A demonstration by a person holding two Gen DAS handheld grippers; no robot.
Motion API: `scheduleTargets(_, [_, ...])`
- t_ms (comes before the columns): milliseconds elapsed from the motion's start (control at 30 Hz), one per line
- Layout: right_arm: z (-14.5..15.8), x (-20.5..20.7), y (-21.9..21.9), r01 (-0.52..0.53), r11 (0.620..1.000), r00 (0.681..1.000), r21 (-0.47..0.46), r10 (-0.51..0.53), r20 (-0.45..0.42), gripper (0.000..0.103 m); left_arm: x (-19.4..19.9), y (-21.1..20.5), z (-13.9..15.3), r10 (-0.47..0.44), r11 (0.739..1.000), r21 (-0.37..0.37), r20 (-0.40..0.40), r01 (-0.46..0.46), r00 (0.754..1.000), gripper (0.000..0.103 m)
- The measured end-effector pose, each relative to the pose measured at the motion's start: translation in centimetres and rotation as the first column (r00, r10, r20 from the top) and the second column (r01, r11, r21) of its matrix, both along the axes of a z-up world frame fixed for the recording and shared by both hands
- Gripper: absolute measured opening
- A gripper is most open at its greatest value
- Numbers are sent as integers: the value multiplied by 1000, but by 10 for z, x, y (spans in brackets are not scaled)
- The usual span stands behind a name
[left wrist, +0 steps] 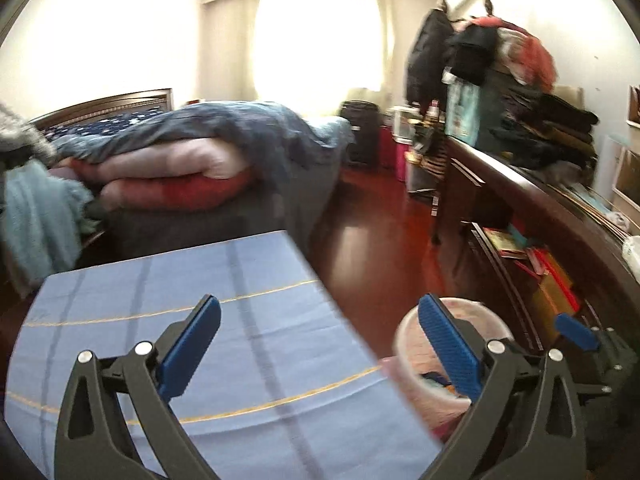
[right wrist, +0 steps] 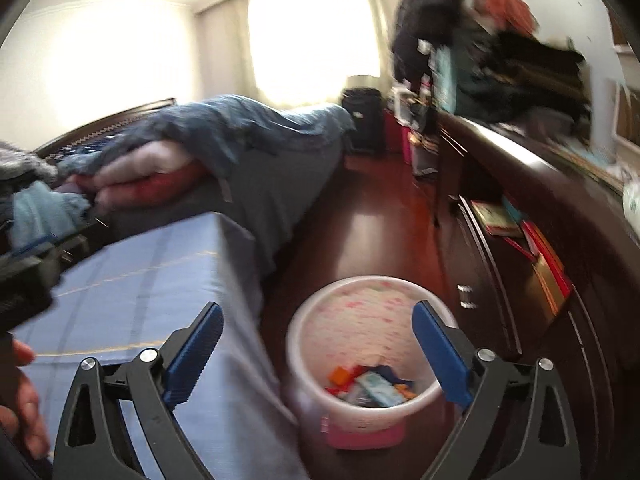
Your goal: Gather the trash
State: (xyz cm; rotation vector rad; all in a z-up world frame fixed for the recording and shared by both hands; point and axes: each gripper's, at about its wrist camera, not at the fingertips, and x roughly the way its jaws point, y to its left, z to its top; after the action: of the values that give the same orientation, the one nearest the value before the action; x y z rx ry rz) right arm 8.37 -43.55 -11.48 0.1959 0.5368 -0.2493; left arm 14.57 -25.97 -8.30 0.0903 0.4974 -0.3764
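Both hand-held grippers, left and right, spread wide, empty. Trash inside bin on floor, beside tabletop edge. Bed behind, dresser right; floor aisle between clear.

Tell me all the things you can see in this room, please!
Bin: one, white with pink speckles and a pink base, on the floor between table and dresser.
Trash: several pieces, orange, blue and pale, in the bottom of the bin.
Table cloth: one, light blue with dark and yellow stripes, covering the table at lower left.
Bed: one, dark frame, behind the table.
Bedding: a heap, blue, pink and red, on the bed.
Dresser: one, dark wood, along the right wall.
Clothes: a pile, mostly black and red, on the dresser.
Floor: reddish wood.
Window: one, bright, far wall.
Left tool: one, black with blue pads, open, empty.
Right tool: same, open, empty, above the bin.
Hand: one, lower left edge.
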Motion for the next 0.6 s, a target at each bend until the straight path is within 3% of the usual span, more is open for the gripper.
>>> scheduleTargets(433, [31,5,130,-163,985,986,-50,164,32,99,-13,171,13,255,967,-6,30,-255,967,99])
scheduleTargets(600, [35,9,179,-239,968,970,-74,241,18,99,-21,217,13,294,955,-42,14,-293,956,99])
